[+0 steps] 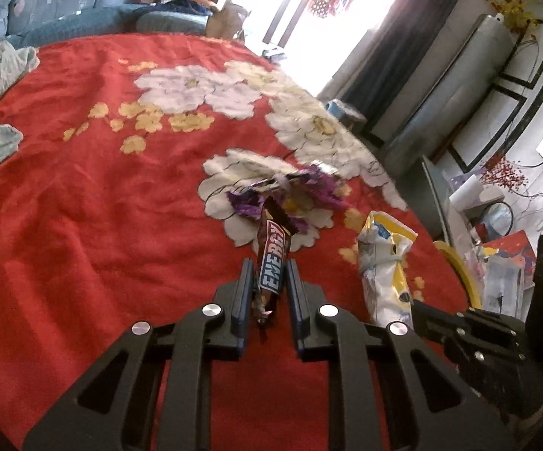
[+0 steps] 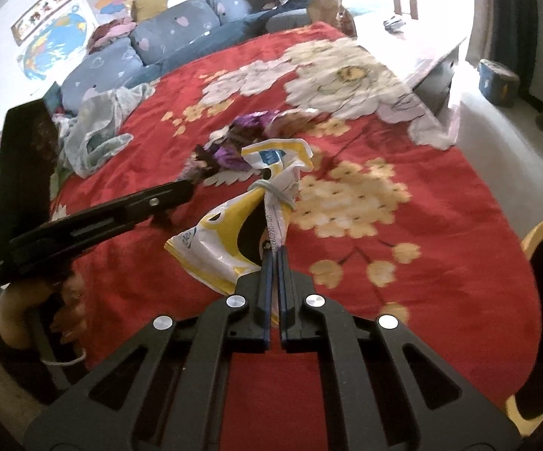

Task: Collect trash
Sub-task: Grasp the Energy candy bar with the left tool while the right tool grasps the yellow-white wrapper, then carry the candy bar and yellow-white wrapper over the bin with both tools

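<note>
Both tongs clenched over the red bedspread (image 1: 83, 206): my left gripper (image 1: 269, 274) pinches the energy-bar wrapper (image 1: 273, 263), my right gripper (image 2: 273, 259) the yellow-and-white bag (image 2: 230, 248). I'd lift both straight up without loosening.

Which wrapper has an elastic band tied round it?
The white-and-yellow bag, knotted near its top. The brown Energy wrapper and purple wrappers have none.

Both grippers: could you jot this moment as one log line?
left gripper: shut on brown ENERGY bar wrapper | right gripper: shut on white-and-yellow plastic snack bag | surface: red flowered blanket
</note>
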The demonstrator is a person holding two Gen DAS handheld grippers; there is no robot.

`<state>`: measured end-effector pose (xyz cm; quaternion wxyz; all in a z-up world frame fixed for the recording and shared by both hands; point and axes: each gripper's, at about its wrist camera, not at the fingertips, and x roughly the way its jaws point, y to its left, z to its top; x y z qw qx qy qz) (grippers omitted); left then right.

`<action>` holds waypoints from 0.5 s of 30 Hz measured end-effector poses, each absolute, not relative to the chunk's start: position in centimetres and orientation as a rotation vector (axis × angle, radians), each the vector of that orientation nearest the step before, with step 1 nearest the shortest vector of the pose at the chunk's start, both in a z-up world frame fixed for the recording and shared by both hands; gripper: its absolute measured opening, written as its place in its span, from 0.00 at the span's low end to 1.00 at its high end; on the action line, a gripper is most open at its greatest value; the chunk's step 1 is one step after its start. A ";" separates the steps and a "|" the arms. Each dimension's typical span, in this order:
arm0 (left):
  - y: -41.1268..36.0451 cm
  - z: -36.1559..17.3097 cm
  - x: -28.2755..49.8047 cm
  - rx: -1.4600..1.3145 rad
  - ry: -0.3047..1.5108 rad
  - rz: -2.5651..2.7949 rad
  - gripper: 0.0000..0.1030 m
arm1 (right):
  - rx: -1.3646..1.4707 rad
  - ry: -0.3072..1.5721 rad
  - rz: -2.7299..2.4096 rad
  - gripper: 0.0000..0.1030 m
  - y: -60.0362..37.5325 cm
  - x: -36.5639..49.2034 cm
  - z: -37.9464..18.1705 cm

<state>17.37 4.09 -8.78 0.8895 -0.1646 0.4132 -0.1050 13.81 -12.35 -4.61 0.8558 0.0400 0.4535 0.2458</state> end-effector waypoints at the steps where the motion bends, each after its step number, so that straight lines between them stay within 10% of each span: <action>1: 4.0 -8.4 17.1 -0.343 0.849 -0.220 0.16 | 0.084 0.946 0.511 0.01 -12.7 13.8 -4.4; 15: -0.3 -3.8 14.8 -0.319 0.747 -0.341 0.16 | 0.093 0.837 0.405 0.01 -17.8 13.4 -0.9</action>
